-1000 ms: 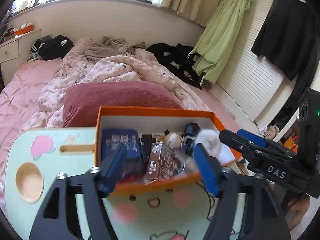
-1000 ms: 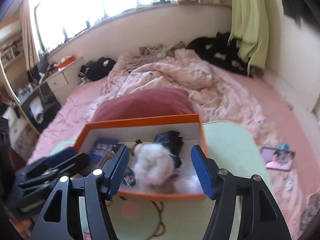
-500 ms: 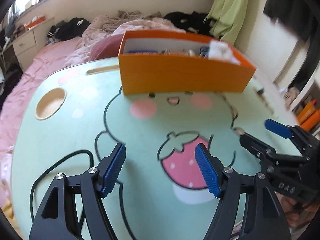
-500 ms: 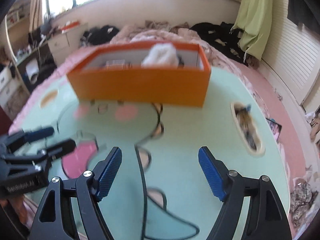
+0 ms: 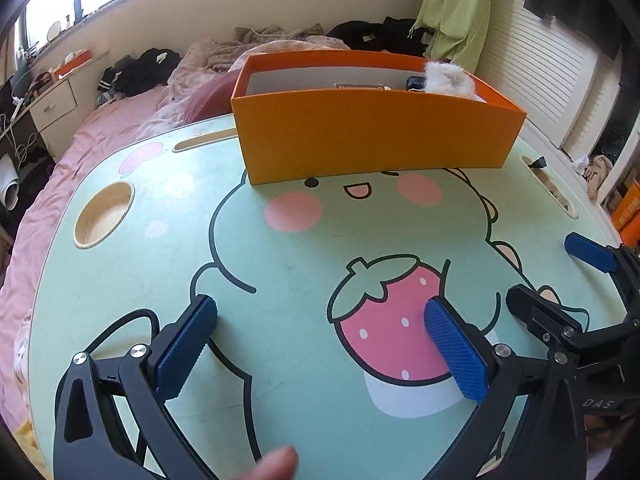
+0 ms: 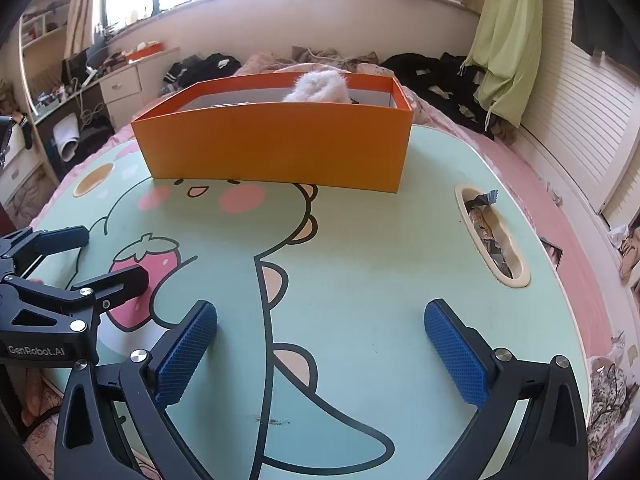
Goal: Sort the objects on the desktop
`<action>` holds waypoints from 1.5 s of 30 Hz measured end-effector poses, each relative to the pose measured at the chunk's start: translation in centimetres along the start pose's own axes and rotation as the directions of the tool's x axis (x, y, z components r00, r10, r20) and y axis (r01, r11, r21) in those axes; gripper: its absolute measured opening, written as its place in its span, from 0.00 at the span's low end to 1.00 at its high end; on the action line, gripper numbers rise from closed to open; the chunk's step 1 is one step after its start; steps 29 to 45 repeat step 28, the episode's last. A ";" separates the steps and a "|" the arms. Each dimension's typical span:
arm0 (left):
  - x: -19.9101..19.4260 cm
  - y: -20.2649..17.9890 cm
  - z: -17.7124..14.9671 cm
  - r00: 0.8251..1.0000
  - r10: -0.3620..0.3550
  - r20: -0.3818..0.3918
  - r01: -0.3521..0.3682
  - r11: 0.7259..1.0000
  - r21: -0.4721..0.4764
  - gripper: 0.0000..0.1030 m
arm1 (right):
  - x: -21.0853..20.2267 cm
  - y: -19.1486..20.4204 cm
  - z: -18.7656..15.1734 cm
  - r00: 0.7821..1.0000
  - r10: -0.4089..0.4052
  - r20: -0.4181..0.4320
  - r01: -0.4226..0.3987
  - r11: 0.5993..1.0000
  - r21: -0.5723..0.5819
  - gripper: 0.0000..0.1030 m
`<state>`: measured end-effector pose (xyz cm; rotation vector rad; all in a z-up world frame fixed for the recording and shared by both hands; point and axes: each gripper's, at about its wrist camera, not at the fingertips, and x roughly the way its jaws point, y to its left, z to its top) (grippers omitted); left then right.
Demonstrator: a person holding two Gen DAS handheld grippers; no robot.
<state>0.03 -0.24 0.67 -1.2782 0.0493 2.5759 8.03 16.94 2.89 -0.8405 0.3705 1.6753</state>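
Note:
An orange box (image 5: 372, 136) stands at the far side of the mint-green cartoon table (image 5: 280, 280); it also shows in the right wrist view (image 6: 276, 148). A white fluffy item (image 5: 448, 78) pokes above its rim, also visible in the right wrist view (image 6: 318, 87); the other contents are mostly hidden. My left gripper (image 5: 320, 344) is open and empty, low over the near table. My right gripper (image 6: 320, 352) is open and empty, beside it on the right. Each shows in the other's view, the right one (image 5: 560, 276) and the left one (image 6: 80, 256).
A round cup hollow (image 5: 105, 214) lies at the table's left. A long slot (image 6: 492, 236) at the right holds wrappers. A bed with pink bedding (image 5: 100, 120) lies behind the table. A fingertip (image 5: 276, 464) shows at the bottom edge.
Both grippers have pulled back from above the box to low over the near table. They stay open and empty.

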 end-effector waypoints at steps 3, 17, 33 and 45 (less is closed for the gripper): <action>0.1 0.1 0.2 1.000 -0.005 0.000 0.005 1.000 0.004 1.00 | -0.1 0.1 0.0 1.000 0.000 0.001 0.000 1.000 0.000 1.00; 0.3 0.0 0.4 1.000 -0.011 0.005 0.011 1.000 0.009 1.00 | -0.1 0.2 0.1 1.000 0.000 0.002 0.000 1.000 -0.001 1.00; 0.3 0.0 0.5 1.000 -0.014 0.006 0.014 1.000 0.012 1.00 | -0.1 0.2 0.1 1.000 0.000 0.002 0.000 1.000 -0.001 1.00; 0.3 0.0 0.5 1.000 -0.014 0.006 0.014 1.000 0.012 1.00 | -0.1 0.2 0.1 1.000 0.000 0.002 0.000 1.000 -0.001 1.00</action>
